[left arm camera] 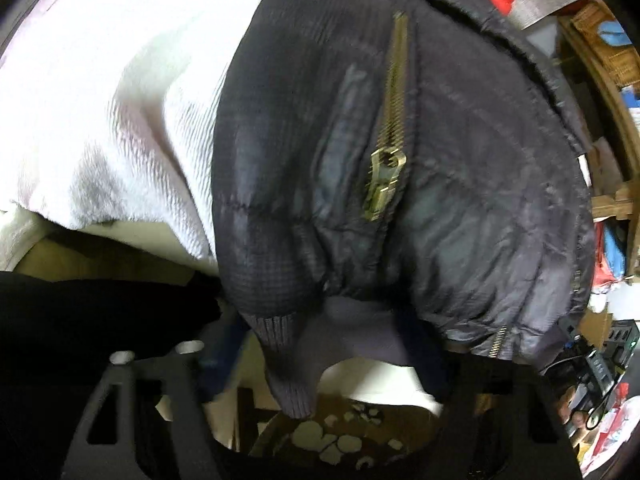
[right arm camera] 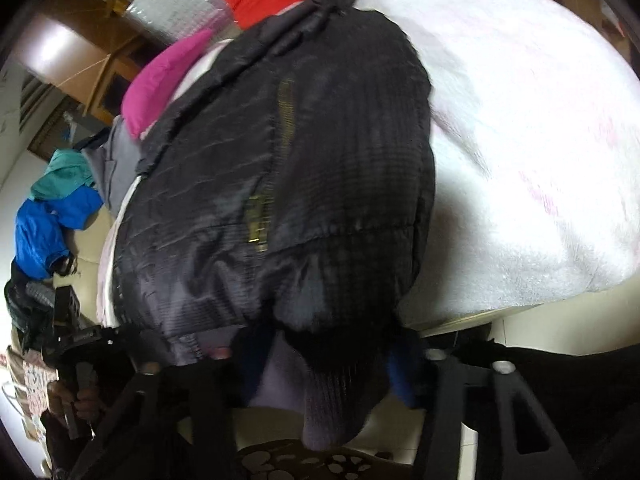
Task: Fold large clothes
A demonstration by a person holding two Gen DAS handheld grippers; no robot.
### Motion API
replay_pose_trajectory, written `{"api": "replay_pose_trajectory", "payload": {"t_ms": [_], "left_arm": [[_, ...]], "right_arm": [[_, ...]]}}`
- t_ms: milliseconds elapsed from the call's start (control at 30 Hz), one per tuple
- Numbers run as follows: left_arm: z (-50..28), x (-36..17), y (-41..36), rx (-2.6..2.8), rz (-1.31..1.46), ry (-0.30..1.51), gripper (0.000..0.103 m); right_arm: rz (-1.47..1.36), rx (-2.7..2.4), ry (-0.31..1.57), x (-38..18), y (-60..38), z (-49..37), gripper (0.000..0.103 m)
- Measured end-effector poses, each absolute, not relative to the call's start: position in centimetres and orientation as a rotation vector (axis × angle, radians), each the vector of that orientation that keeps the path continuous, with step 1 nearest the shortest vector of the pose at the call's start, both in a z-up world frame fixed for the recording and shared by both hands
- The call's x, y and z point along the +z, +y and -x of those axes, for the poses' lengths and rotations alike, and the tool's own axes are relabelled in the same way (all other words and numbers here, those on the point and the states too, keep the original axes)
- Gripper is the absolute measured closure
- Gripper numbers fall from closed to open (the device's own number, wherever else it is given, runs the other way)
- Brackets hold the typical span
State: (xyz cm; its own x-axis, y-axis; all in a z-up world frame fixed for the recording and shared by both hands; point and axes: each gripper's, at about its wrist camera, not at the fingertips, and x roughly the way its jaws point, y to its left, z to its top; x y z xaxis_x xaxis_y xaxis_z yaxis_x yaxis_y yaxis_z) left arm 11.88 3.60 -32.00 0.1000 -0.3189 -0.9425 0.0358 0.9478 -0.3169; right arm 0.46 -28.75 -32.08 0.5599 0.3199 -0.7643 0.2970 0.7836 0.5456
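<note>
A white fleece blanket (right arm camera: 520, 140) covers the bed, and the dark quilted puffer jacket (left arm camera: 400, 180) with a brass zipper (left arm camera: 386, 176) lies on it, hem hanging over the edge. The left claw (left arm camera: 344, 344) and right claw (right arm camera: 320, 360) both grip that ribbed hem.

No lettering can be read anywhere (cluttered shelves are too blurred to tell).

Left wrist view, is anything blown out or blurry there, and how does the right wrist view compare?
Left wrist view: the white blanket is overexposed, its texture lost near the top; the jacket is slightly motion-smeared, though the zipper pull reads clearly. Right wrist view: the blanket glares too, the jacket is softer, its zipper smeared. Both bend at the fisheye edges.
</note>
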Motion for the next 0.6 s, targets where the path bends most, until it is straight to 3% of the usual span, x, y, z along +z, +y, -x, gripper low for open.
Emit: {"api": "replay_pose_trajectory", "payload": {"t_ms": [33, 133, 200, 267, 333, 367, 400, 433, 467, 533, 600], "left_arm": [[-11.6, -31.8, 3.6, -0.259, 0.235, 1.447, 0.049], [-11.7, -31.8, 4.0, -0.261, 0.248, 1.448, 0.049], [-11.9, -32.2, 4.3, -0.257, 0.246, 1.451, 0.047], [-12.7, -33.2, 4.7, -0.258, 0.240, 1.478, 0.038], [-13.1, -34.0, 4.6, -0.263, 0.239, 1.498, 0.039], [-13.2, -33.9, 4.5, -0.268, 0.236, 1.487, 0.040], [-12.9, -33.6, 4.4, -0.282, 0.225, 1.466, 0.050], [-13.1, -33.5, 4.7, -0.290, 0.219, 1.455, 0.063], [-12.8, -33.0, 4.4, -0.292, 0.217, 1.446, 0.067], [-12.5, -32.1, 4.8, -0.310, 0.242, 1.430, 0.086], [-12.2, -30.5, 5.2, -0.337, 0.253, 1.395, 0.088]], "right_arm": [[-0.681, 0.020, 0.995, -31.7, -28.4, -0.4, 0.064], [-0.613, 0.053, 0.985, -30.6, -27.5, -0.3, 0.064], [-0.612, 0.039, 1.013, -31.2, -27.6, -0.7, 0.058], [-0.666, 0.016, 1.051, -32.4, -28.2, -1.3, 0.036], [-0.691, 0.031, 1.054, -33.0, -28.2, -1.7, 0.036], [-0.674, 0.035, 1.050, -33.0, -27.9, -2.0, 0.039], [-0.641, 0.033, 1.045, -32.8, -27.5, -2.1, 0.045], [-0.623, 0.039, 1.040, -32.5, -27.2, -2.0, 0.057], [-0.597, 0.055, 1.033, -31.8, -27.0, -1.8, 0.066], [-0.577, 0.088, 1.003, -30.2, -26.8, -1.6, 0.075], [-0.555, 0.118, 0.957, -28.4, -26.9, -1.3, 0.076]]}}
